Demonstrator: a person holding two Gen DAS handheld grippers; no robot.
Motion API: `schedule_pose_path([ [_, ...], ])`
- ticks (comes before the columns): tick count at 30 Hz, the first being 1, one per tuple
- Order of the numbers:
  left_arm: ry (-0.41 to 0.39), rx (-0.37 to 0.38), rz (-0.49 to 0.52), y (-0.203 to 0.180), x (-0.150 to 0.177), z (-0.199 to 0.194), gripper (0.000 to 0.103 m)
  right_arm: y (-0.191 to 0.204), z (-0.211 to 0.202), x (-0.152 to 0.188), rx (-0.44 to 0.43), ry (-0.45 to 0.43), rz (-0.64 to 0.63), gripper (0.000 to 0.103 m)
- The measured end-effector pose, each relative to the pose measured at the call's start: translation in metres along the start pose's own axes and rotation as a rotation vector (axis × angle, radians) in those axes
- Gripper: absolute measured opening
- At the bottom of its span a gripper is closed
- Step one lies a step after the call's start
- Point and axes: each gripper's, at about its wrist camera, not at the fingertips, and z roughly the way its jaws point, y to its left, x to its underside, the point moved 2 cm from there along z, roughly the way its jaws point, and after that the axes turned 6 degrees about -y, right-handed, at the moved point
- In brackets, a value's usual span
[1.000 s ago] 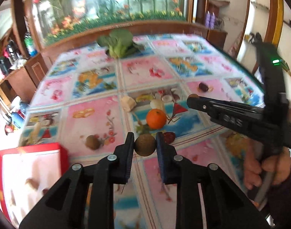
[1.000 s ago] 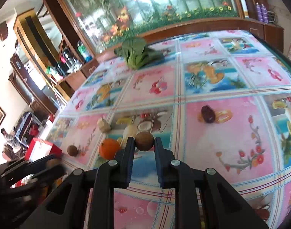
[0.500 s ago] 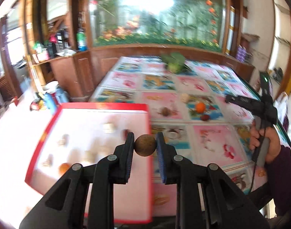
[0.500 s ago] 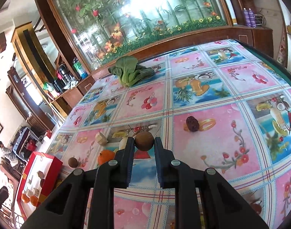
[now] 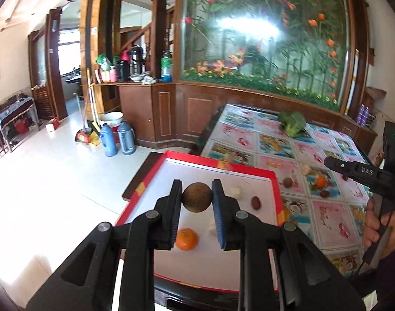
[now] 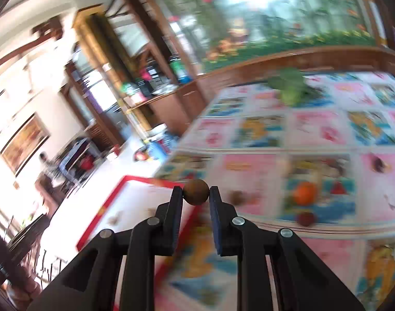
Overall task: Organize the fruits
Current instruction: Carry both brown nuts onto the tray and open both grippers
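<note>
The tabletop point(image 5: 324, 208), covered in a cloth of pink and blue fruit-picture squares, fills the right of the left wrist view, with a green leafy vegetable point(image 5: 292, 124) at its far end. At the tabletop's near left corner lies a red-rimmed white tray point(image 5: 272, 178). In the tray sit an orange fruit point(image 5: 187, 239), a dark red date point(image 5: 256, 203) and a pale piece point(image 5: 236, 191). Loose on the cloth beyond the tray are another orange fruit point(image 5: 320, 182), a small brown fruit point(image 5: 288, 182) and a dark red one point(image 5: 324, 193).

The left hand-held gripper point(image 5: 197, 198) is closed on a round brown fruit point(image 5: 197, 197), held above the tray. The right hand-held gripper point(image 6: 196, 192) is likewise clamped on a second round brown fruit point(image 6: 196, 191), which sits in view over the tray's far right corner; this view is heavily blurred. In the left wrist view a hand point(image 5: 378, 223) grips the right tool's handle over the tabletop.
</note>
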Motion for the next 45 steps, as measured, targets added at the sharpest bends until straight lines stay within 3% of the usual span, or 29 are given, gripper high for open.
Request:
schedule_pose_path([
  [6, -0.072, -0.063, 0.004, 0.029, -0.035, -0.009, 0.025, 0.075, 0.016, -0.013, -0.147, 0.040, -0.104, 0.019],
  [10, -0.084, -0.061, 0.031, 0.027, -0.050, 0.006, 0.025, 0.096, 0.042, 0.005, -0.167, 0.101, -0.134, 0.019],
  [14, 0.012, 0.001, 0.012, 0.018, -0.037, 0.049, 0.025, 0.093, 0.073, 0.034, -0.125, 0.176, -0.163, 0.019],
  [17, 0.138, 0.031, -0.014, 0.013, -0.018, 0.094, 0.025, 0.077, 0.086, 0.047, -0.083, 0.216, -0.159, 0.019],
  [24, 0.349, 0.029, -0.041, 0.001, 0.005, 0.170, 0.025, 0.042, 0.125, 0.037, 0.023, 0.283, -0.082, 0.019],
  [34, 0.486, -0.016, -0.034, 0.003, 0.026, 0.202, 0.025, 0.044, 0.166, 0.047, 0.063, 0.375, -0.053, 0.019],
  [41, 0.498, -0.045, 0.012, 0.003, 0.028, 0.202, 0.026, 0.048, 0.168, 0.051, 0.085, 0.388, -0.081, 0.019],
  [42, 0.502, -0.046, 0.018, 0.002, 0.029, 0.201, 0.029, 0.049, 0.167, 0.050, 0.082, 0.389, -0.081, 0.020],
  [45, 0.496, -0.069, 0.029, 0.000, 0.027, 0.198, 0.058, 0.048, 0.156, 0.046, 0.069, 0.375, -0.081, 0.032],
])
